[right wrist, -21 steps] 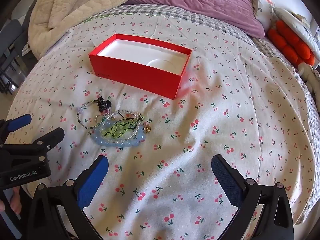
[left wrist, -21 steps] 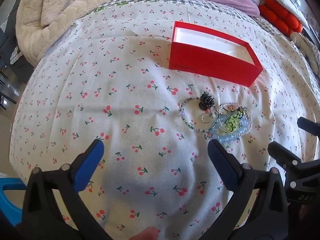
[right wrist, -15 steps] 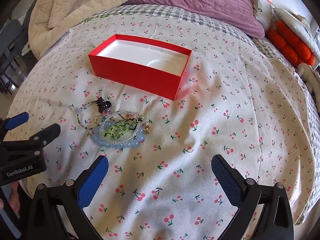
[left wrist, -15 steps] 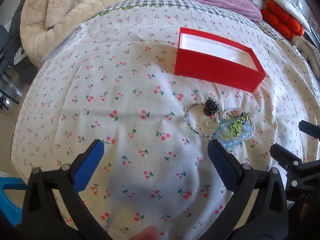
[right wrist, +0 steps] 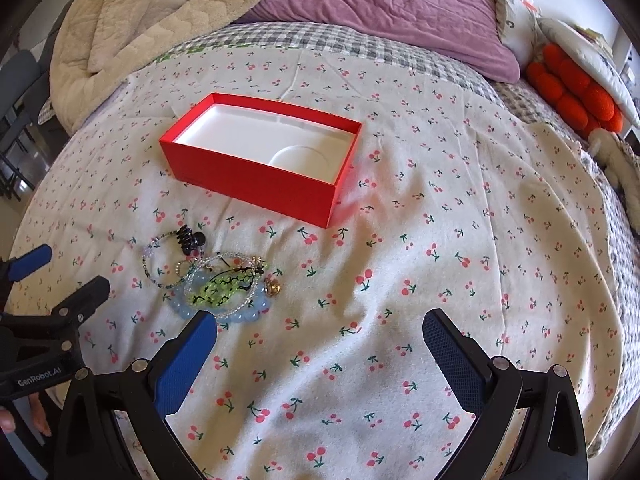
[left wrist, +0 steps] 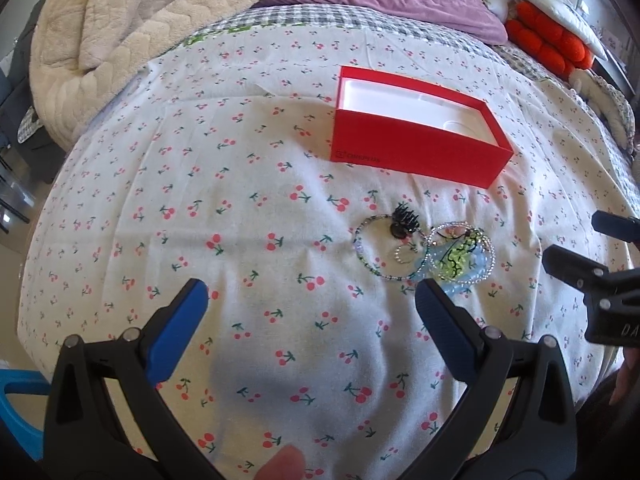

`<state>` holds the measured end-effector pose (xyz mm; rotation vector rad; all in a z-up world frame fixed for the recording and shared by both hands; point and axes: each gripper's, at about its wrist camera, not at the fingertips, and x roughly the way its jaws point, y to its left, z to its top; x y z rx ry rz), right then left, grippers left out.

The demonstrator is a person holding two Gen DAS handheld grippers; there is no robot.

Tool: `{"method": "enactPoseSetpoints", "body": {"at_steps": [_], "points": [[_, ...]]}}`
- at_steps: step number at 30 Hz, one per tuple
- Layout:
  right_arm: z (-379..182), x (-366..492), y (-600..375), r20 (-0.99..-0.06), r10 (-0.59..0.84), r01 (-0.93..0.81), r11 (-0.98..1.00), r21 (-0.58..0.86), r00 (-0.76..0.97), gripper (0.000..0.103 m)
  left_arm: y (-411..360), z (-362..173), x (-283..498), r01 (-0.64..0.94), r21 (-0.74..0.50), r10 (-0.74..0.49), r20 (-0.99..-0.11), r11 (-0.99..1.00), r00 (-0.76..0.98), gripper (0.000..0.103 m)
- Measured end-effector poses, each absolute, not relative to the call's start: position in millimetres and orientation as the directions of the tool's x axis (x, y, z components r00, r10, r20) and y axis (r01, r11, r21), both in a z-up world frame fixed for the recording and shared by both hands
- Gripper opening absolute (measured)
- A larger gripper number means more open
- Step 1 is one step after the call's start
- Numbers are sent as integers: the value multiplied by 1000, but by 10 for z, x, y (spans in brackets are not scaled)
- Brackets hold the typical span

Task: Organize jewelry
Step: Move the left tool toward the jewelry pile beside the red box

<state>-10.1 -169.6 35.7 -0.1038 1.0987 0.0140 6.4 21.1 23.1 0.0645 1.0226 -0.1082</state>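
Note:
An open red box (left wrist: 416, 148) with a white, empty inside stands on the cherry-print sheet; it also shows in the right wrist view (right wrist: 256, 174). Just in front of it lies a heap of jewelry (left wrist: 432, 250): a light blue bead bracelet (right wrist: 224, 308), a green bead bracelet (right wrist: 220, 286), a thin beaded ring (right wrist: 160, 268), a black hair clip (right wrist: 190, 238) and a small gold piece (right wrist: 273, 288). My left gripper (left wrist: 310, 302) is open and empty, above the sheet left of the heap. My right gripper (right wrist: 320, 334) is open and empty, right of the heap.
A beige quilt (right wrist: 132, 32) and a purple duvet (right wrist: 392, 8) lie at the back of the bed. Orange cushions (right wrist: 572, 92) sit at the far right. The bed's edge (left wrist: 36, 280) runs along the left, with a blue object (left wrist: 16, 384) below it.
The left gripper has drawn back and up a little, so the box and the heap look smaller. The right gripper has moved slightly closer to the heap. Both stay open.

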Motion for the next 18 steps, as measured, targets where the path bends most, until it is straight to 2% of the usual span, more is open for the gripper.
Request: {"method": "enactPoseSetpoints", "body": {"at_steps": [10, 18], "points": [[395, -49, -1723, -887, 58, -84, 996, 22, 459, 103, 137, 195, 161, 203, -39, -130, -878, 978, 460, 100], [479, 53, -1824, -887, 227, -64, 973, 220, 402, 103, 224, 309, 264, 251, -160, -251, -885, 955, 392, 93]]}}
